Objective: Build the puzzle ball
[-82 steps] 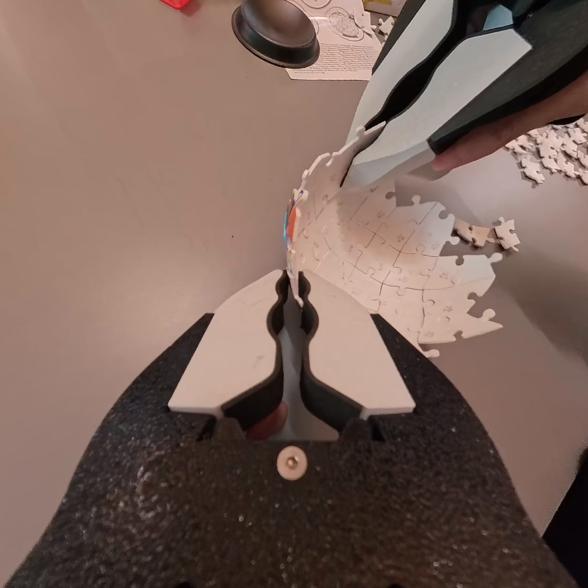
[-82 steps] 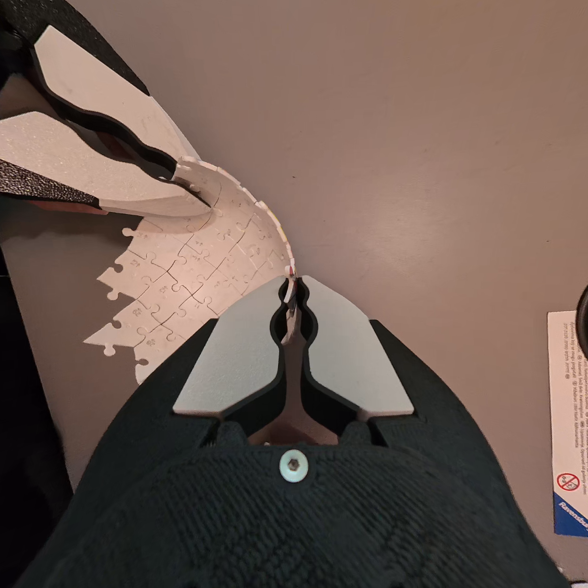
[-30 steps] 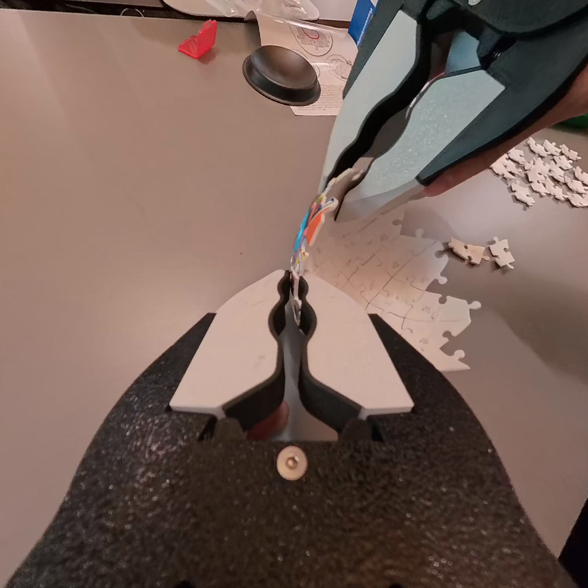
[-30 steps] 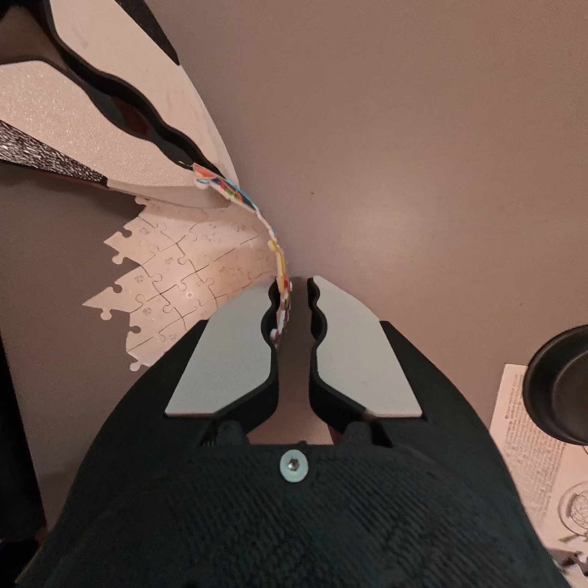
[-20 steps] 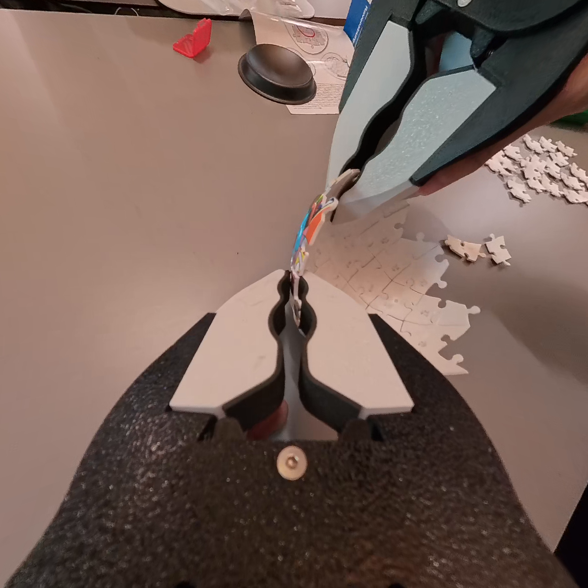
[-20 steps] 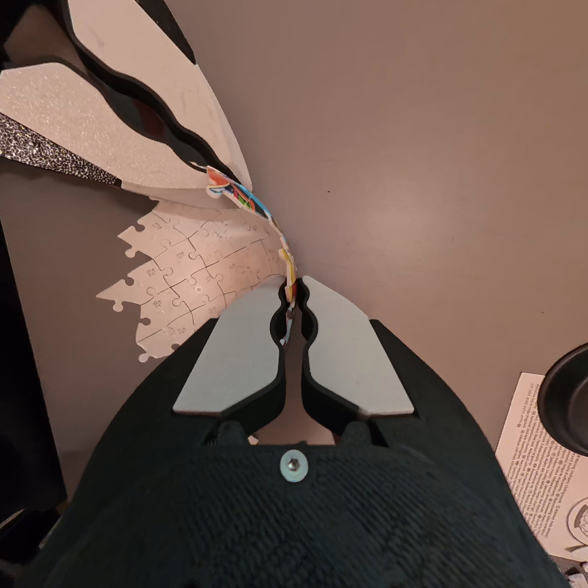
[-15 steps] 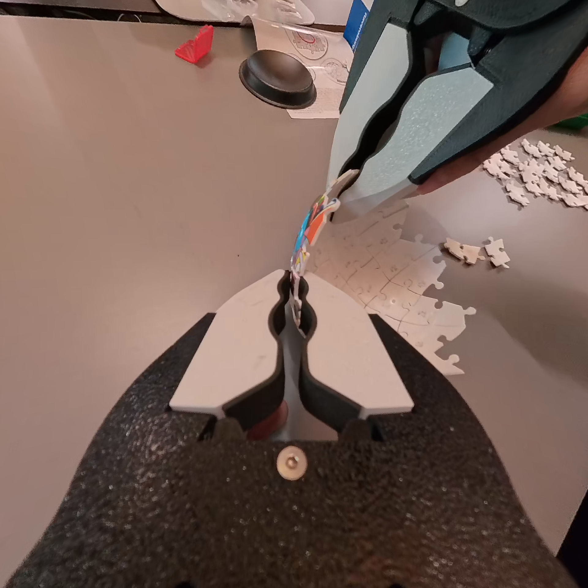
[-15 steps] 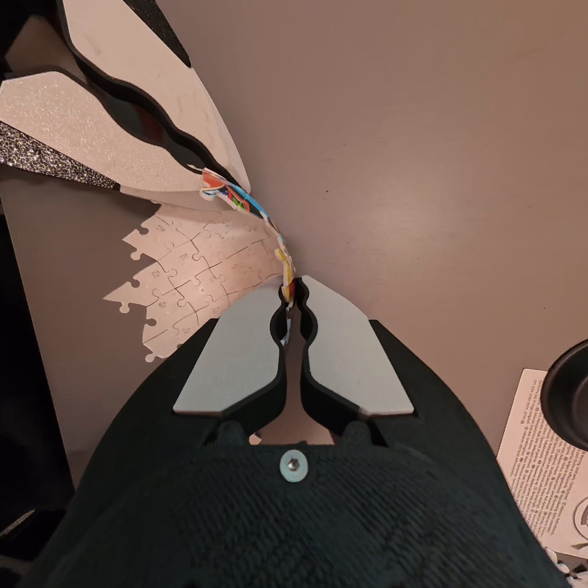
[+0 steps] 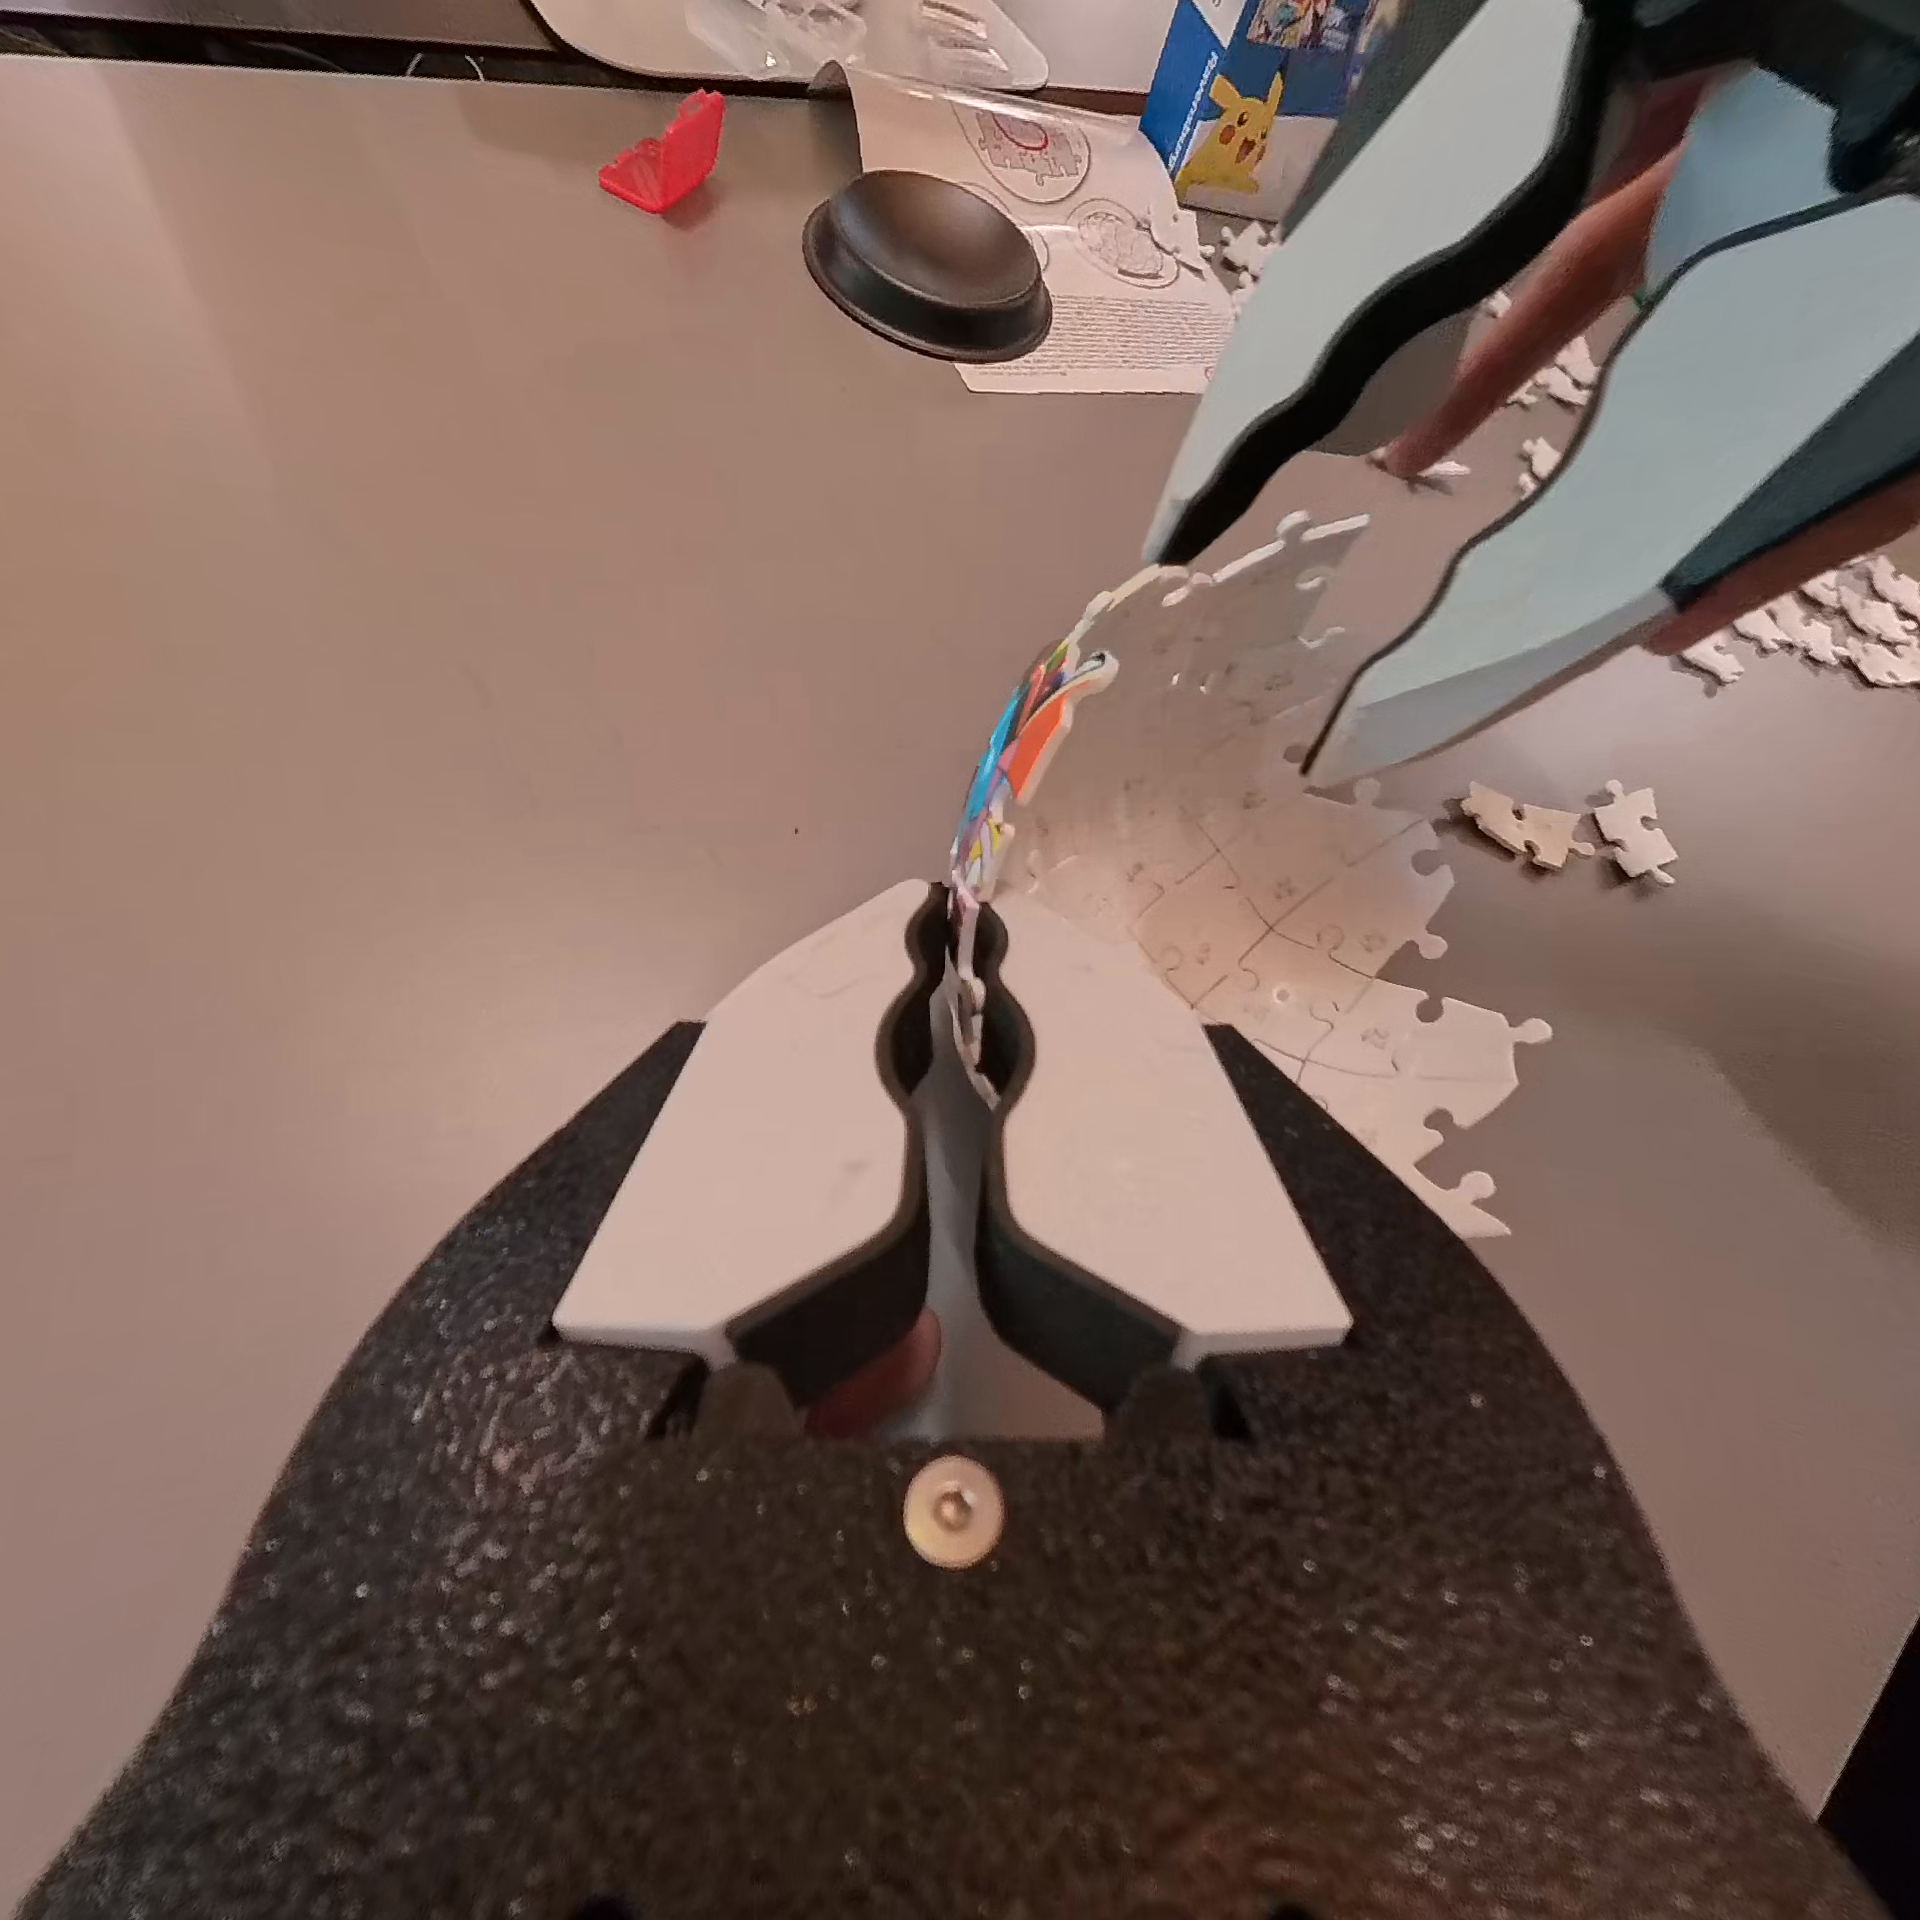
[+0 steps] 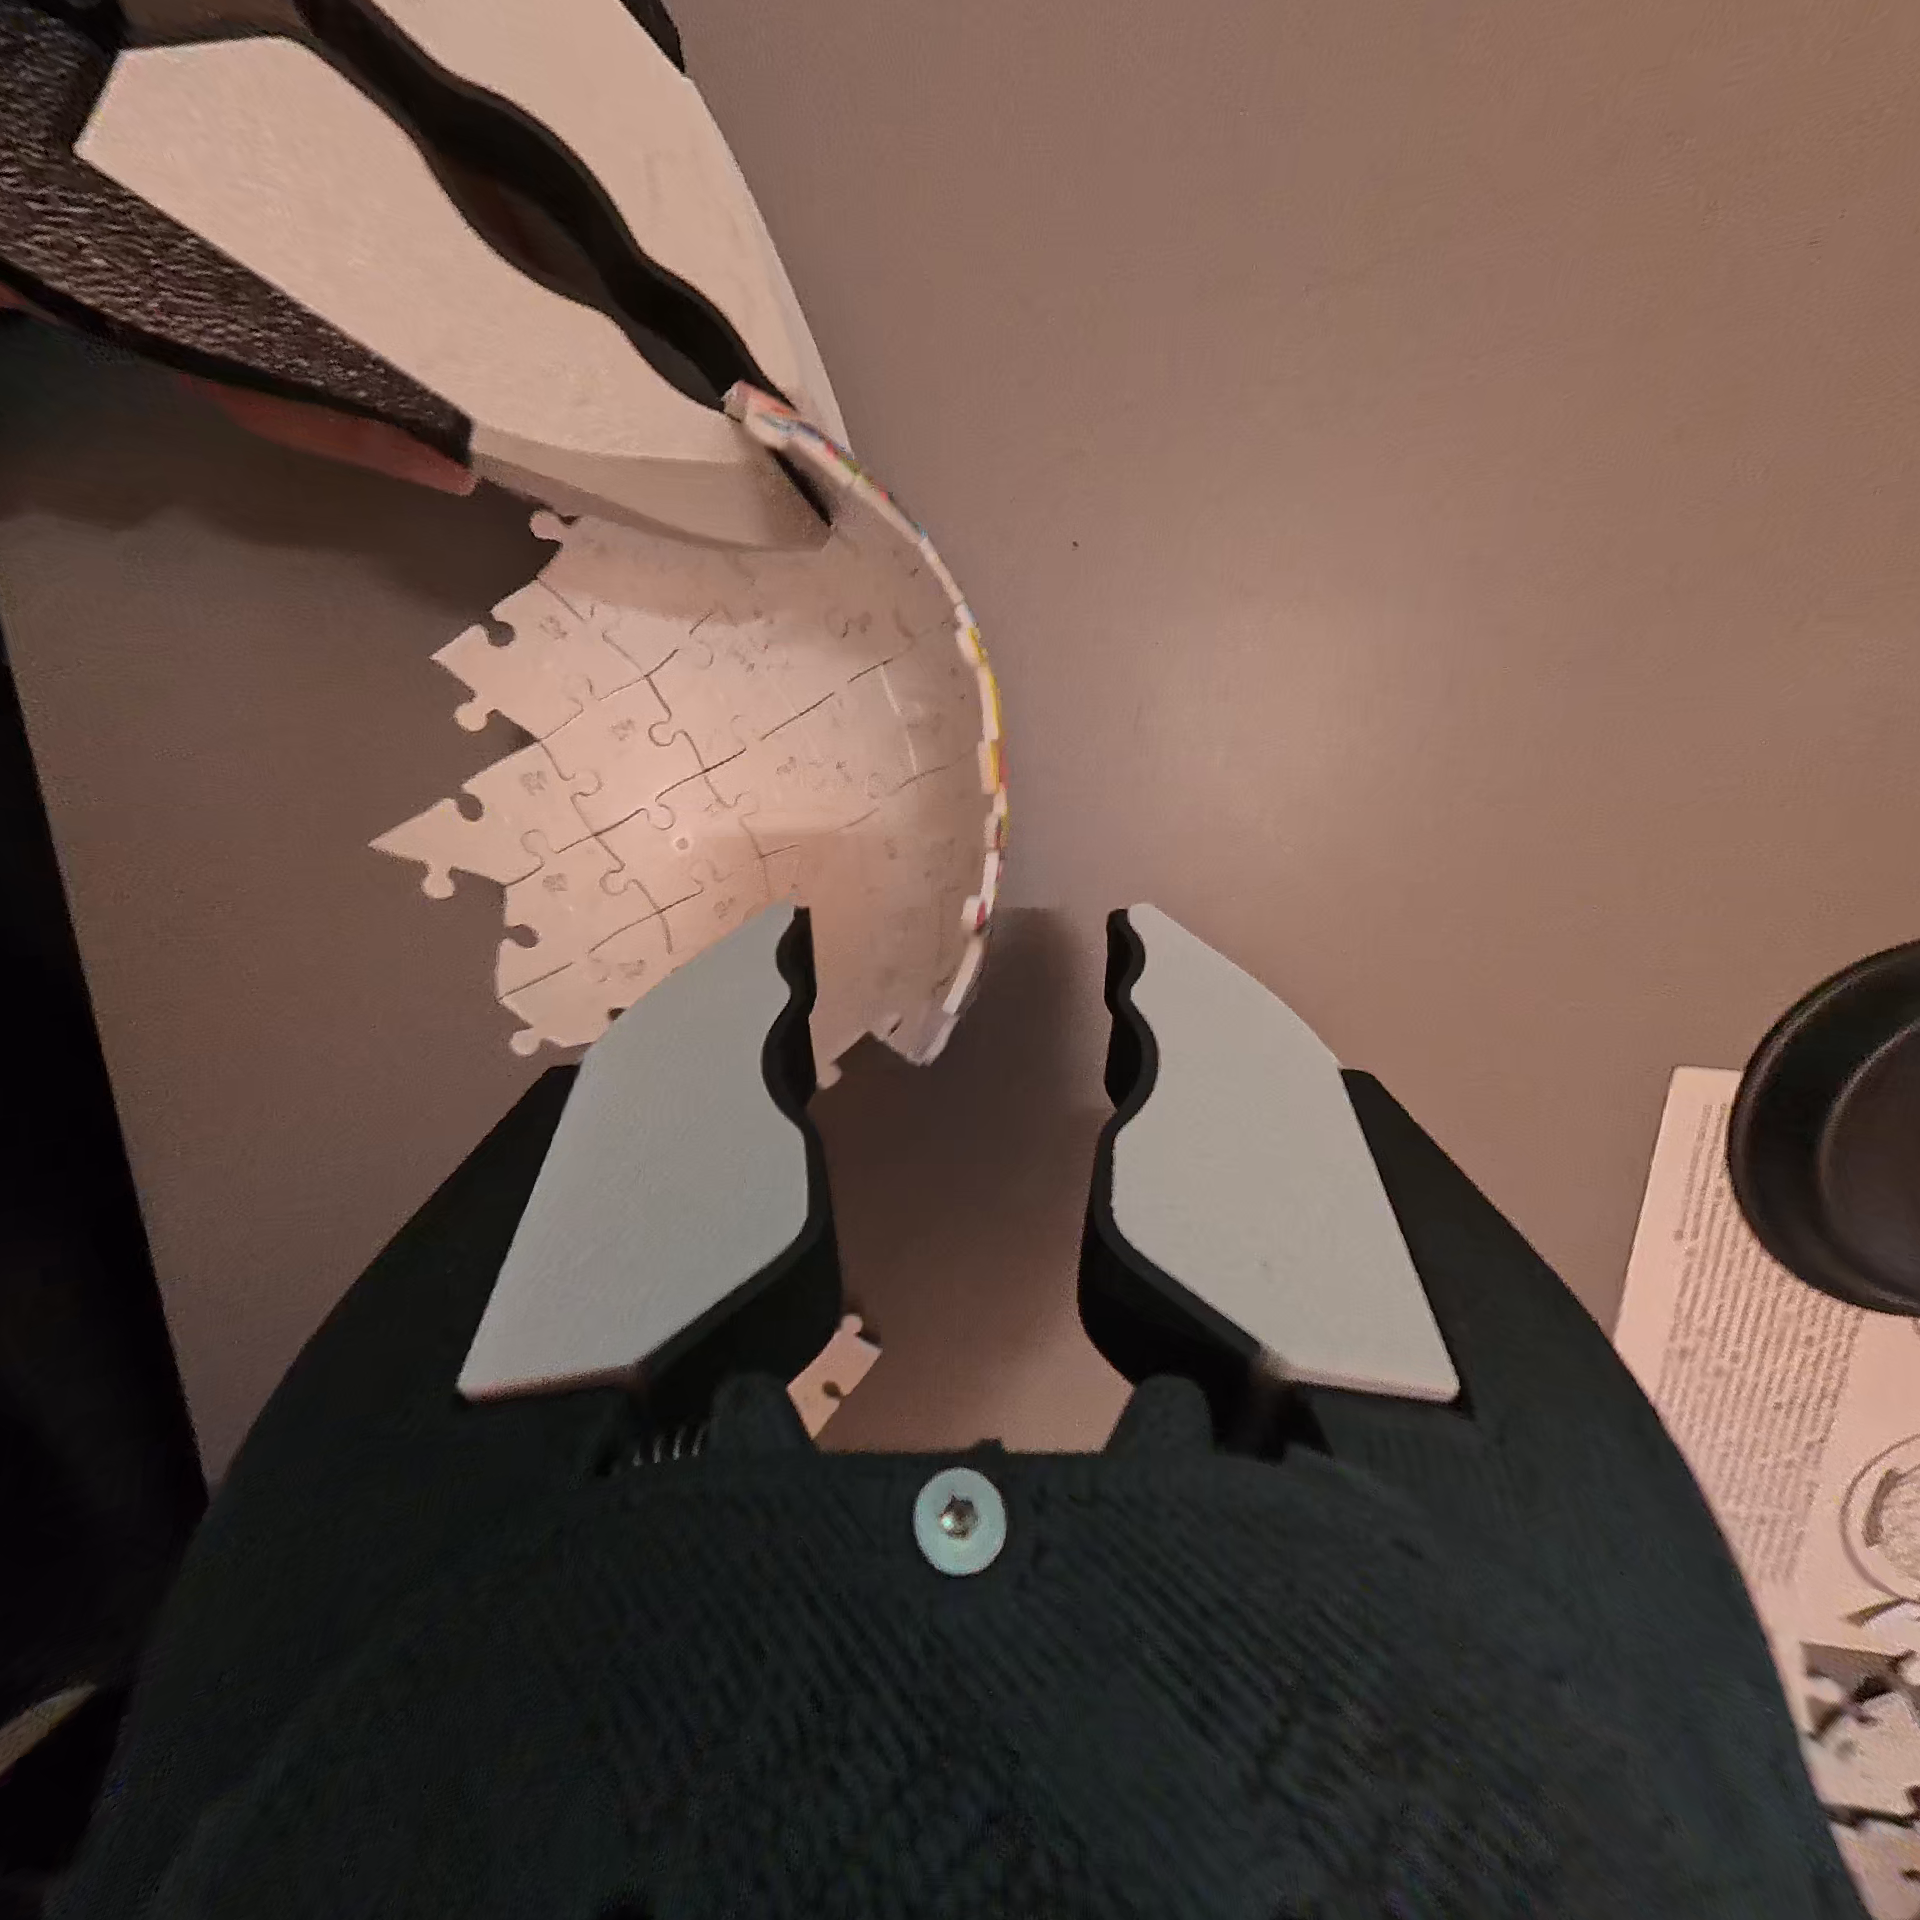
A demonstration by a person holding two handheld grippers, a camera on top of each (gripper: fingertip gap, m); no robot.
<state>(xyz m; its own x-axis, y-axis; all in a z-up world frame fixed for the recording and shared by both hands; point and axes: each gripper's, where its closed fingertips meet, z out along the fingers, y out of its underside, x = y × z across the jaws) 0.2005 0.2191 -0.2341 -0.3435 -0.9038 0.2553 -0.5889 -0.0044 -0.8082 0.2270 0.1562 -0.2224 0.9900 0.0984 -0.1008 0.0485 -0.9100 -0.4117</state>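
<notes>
The partly built puzzle ball is a curved shell of joined pieces, white inside (image 9: pixel 1278 914) and coloured outside (image 9: pixel 1023 748). My left gripper (image 9: pixel 961 904) is shut on the shell's near edge and holds it above the grey table. My right gripper (image 9: pixel 1257 655) hangs at the upper right with its jaws wide open around the shell's far edge, not gripping it. In the right wrist view the right gripper (image 10: pixel 961 925) is open, with the shell (image 10: pixel 727 748) just ahead and left. The left gripper (image 10: pixel 769 426) pinches the shell's top edge there.
A black round stand (image 9: pixel 925 265) sits on an instruction sheet (image 9: pixel 1101 322) at the back; both show in the right wrist view, stand (image 10: pixel 1839 1132) and sheet (image 10: pixel 1745 1351). A red object (image 9: pixel 665 156) and blue box (image 9: pixel 1226 114) lie behind. Loose white pieces (image 9: pixel 1569 831) lie right, with a pile (image 9: pixel 1849 623). Across from one pair of fingers to the other is roughly 8 cm. The red object (image 9: pixel 665 156) is about 25 cm from my right fingertips and 30 cm from my left.
My right gripper was shut on the shell's edge and has now let go and opened wide. The left gripper keeps its hold, and the shell has turned a little.
</notes>
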